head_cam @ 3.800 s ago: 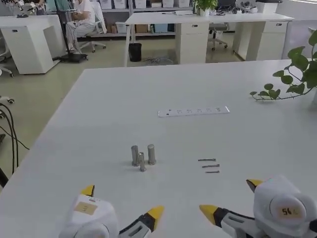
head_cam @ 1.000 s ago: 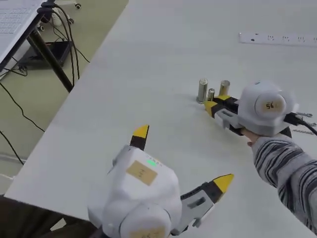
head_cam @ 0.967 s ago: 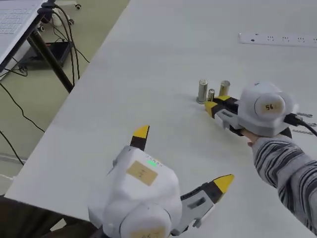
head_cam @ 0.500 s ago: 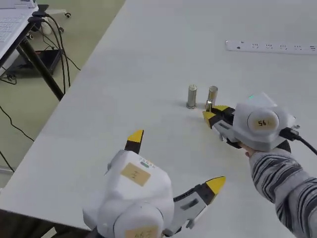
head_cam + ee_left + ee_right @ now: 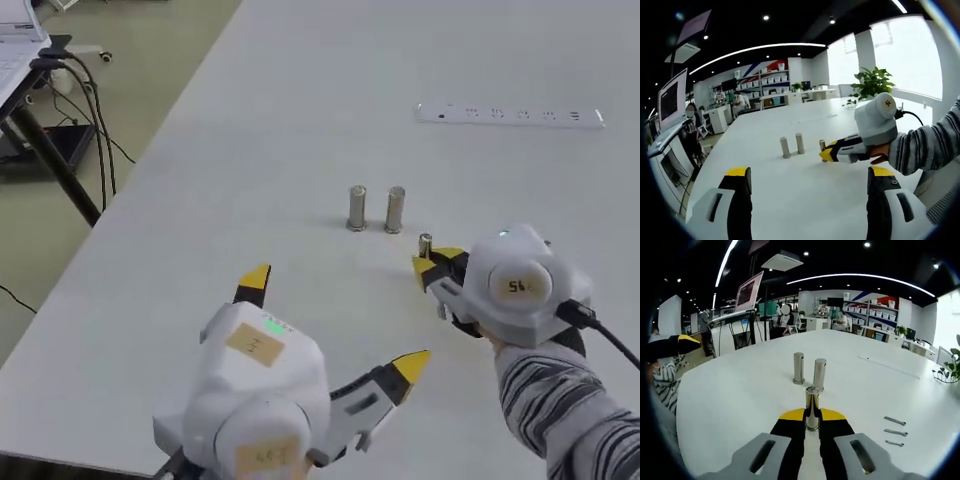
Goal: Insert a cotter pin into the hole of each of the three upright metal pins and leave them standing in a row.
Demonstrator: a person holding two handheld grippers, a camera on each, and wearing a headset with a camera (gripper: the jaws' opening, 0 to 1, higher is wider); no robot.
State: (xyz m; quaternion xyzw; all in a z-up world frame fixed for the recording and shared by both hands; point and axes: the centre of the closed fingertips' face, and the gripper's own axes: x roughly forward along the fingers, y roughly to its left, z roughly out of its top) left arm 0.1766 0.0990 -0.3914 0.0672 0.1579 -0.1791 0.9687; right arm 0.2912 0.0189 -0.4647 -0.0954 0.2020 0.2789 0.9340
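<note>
**R gripper clamped on short pin**

R gripper (image 5: pixel 430 262) jaws narrow, closed on the short metal pin (image 5: pixel 812 400), held upright; two taller pins (image 5: pixel 357 208) stand side by side just beyond it, apart from it and from each other; L gripper (image 5: pixel 332 320) jaws wide, nothing between them, low over the table (image 5: pixel 250 150) nearer the person; three cotter pins (image 5: pixel 895 432) lie in a row on the tabletop, well apart from the pins.

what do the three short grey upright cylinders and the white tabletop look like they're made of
The short grey cylindrical pins, including the one held in the right gripper, look like bare metal, likely steel: silvery with bright vertical glints. The white tabletop looks like matte laminate or painted board: even colour, soft sheen.
</note>
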